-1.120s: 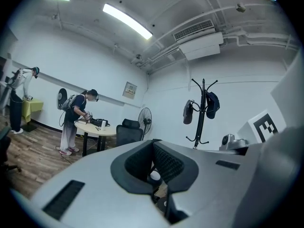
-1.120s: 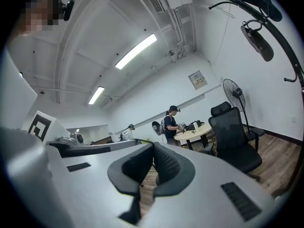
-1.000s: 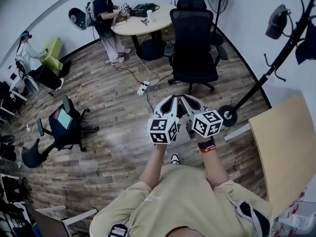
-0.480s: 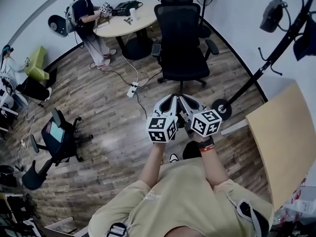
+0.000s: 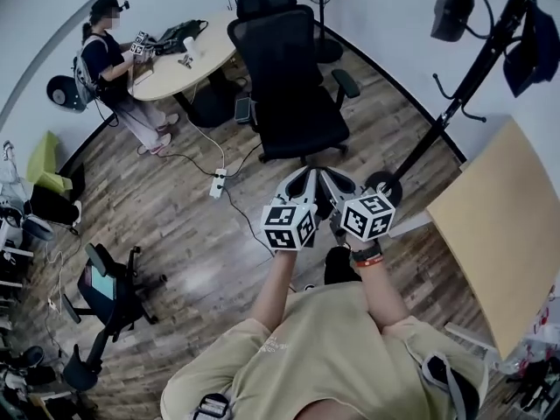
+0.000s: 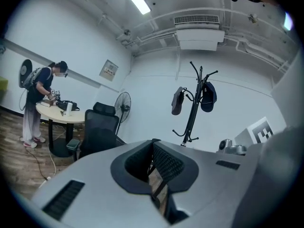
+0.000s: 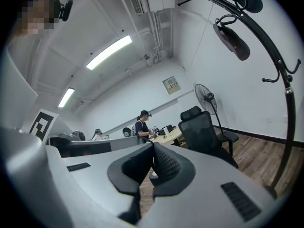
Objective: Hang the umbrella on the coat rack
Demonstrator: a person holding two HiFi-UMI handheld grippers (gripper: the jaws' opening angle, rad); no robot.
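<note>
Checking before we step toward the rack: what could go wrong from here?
1. The left tongs and right tongs are shut on nothing, so there is nothing to hang yet.
2. A cable and power strip lie on the floor ahead: a possible trip.
3. The rack carries dark items, so a free hook may be awkward to reach.

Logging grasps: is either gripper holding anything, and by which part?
Nothing is held. The left gripper and the right gripper both have their jaws shut and empty.
</note>
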